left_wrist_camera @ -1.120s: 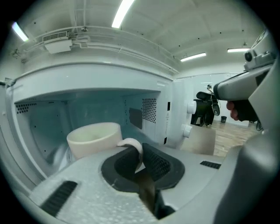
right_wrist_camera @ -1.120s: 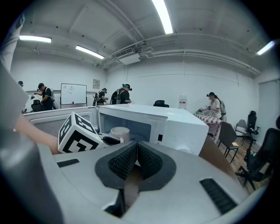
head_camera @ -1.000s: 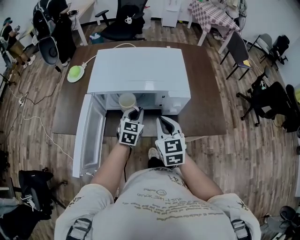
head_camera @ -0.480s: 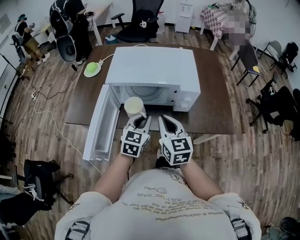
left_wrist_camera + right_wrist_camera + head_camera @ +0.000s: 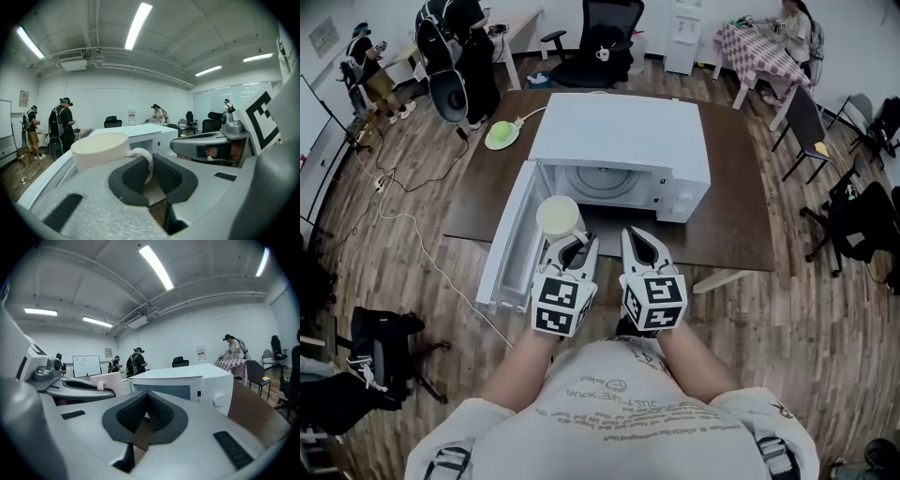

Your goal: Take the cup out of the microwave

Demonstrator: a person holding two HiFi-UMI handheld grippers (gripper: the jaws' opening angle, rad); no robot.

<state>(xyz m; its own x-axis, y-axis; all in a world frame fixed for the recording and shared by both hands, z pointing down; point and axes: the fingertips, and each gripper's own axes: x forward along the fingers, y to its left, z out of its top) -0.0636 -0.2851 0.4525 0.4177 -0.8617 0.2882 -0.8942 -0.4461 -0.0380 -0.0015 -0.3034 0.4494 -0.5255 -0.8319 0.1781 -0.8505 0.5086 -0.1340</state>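
The cream cup (image 5: 560,217) hangs in front of the open white microwave (image 5: 619,131), outside its cavity and just right of the swung-out door (image 5: 511,239). My left gripper (image 5: 574,241) is shut on the cup's handle (image 5: 143,157); the cup body (image 5: 100,149) stands upright just past the jaws. My right gripper (image 5: 639,236) floats beside the left one, shut with nothing between its pads (image 5: 147,411). In the right gripper view the cup (image 5: 110,383) shows at the left and the microwave (image 5: 187,380) straight ahead.
The microwave sits on a brown table (image 5: 736,206) with a green lamp base (image 5: 501,138) and a cable at its back left. Office chairs (image 5: 591,56), a checkered table (image 5: 759,47) and people stand around the room. A black bag (image 5: 380,342) lies on the wood floor.
The left gripper has drawn the cup out of the microwave cavity towards me, into the space in front of the open door. The right gripper stayed alongside, shut.
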